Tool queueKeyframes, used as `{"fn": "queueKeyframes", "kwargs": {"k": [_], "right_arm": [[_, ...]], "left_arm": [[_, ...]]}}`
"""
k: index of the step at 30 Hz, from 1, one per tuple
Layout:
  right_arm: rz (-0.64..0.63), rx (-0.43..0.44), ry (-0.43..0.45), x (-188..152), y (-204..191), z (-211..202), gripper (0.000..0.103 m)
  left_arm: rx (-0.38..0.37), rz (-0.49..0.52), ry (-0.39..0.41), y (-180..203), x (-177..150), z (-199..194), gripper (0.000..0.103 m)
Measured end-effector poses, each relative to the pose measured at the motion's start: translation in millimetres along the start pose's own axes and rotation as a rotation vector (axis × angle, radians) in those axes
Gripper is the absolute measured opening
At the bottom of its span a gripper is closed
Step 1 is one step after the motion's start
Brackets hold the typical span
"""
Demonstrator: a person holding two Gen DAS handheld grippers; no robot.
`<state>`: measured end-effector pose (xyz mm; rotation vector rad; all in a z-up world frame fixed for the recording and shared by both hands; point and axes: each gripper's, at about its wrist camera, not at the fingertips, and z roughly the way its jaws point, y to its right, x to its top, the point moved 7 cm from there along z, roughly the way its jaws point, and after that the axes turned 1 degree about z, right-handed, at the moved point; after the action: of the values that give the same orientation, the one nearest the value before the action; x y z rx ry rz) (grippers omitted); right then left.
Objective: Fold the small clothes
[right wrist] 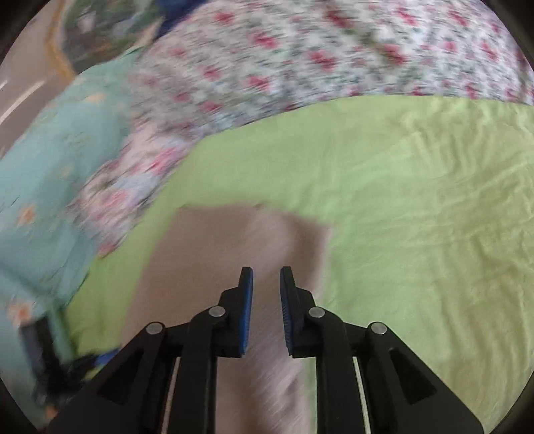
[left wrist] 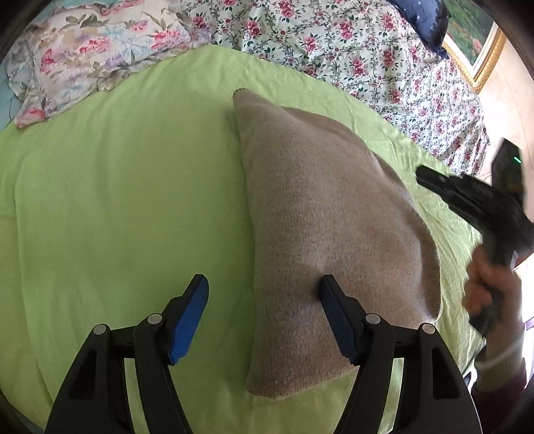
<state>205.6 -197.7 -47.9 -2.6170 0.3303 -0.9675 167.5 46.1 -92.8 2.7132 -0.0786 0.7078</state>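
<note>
A beige knitted garment (left wrist: 327, 233) lies folded on the light green sheet (left wrist: 116, 200). My left gripper (left wrist: 263, 287) is open over the garment's near left edge: its right finger presses on the knit, its left finger is over the sheet. My right gripper (right wrist: 266, 277) hovers above the same garment (right wrist: 227, 253), jaws a narrow gap apart with nothing between them; that view is blurred. The right gripper also shows at the right edge of the left wrist view (left wrist: 474, 200), held in a hand above the garment's right side.
A floral bedspread (left wrist: 367, 60) lies behind the green sheet, with a floral pillow (left wrist: 90, 56) at the back left. A dark blue cushion (left wrist: 420, 20) and a gold-framed picture (left wrist: 477, 43) are at the far right. Turquoise bedding (right wrist: 50, 187) lies left in the right wrist view.
</note>
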Motion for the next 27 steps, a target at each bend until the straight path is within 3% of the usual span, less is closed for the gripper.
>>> {"fn": "queueKeyframes", "kwargs": {"k": [4,7,12,14,16,21,23,25,27], "right_arm": [[-0.024,-0.085,-0.128,-38.6,8.7,30.2,0.022],[0.041,-0.051,-0.110,-40.1,15.3,26.4,0.022],[0.003,-0.053,-0.065,-38.0,-3.5,-7.8,0.025],[-0.009,-0.038,-0.050,-44.8,-10.6,-23.4,0.035],[-0.025,-0.033,-0.041,-56.7,-16.1,-37.2,0.043],[-0.096,-0.057,-0.041,-91.4,-35.1,-64.4,0.056],[-0.118,-0.071,-0.043,-105.9,-38.9,-73.4,0.074],[-0.140,-0.088,-0.043,-121.8,-40.8,-82.4,0.083],[-0.160,-0.100,-0.052,-136.2,-43.0,-89.9,0.086]], "left_arm": [[-0.005,-0.013,-0.010,-1.2,-2.1,3.0,0.070],[0.015,0.002,-0.016,1.4,-2.7,2.1,0.070],[0.045,0.026,-0.012,2.7,-7.7,-9.2,0.069],[0.060,0.029,-0.011,1.9,-12.1,-15.2,0.072],[0.076,0.033,-0.012,1.0,-18.7,-22.1,0.082],[0.136,0.077,-0.022,-0.8,-41.7,-37.1,0.084],[0.172,0.100,-0.023,-1.2,-52.2,-43.7,0.085],[0.196,0.122,-0.027,-0.4,-63.2,-51.1,0.085],[0.217,0.150,-0.027,1.9,-72.8,-58.4,0.086]]}}
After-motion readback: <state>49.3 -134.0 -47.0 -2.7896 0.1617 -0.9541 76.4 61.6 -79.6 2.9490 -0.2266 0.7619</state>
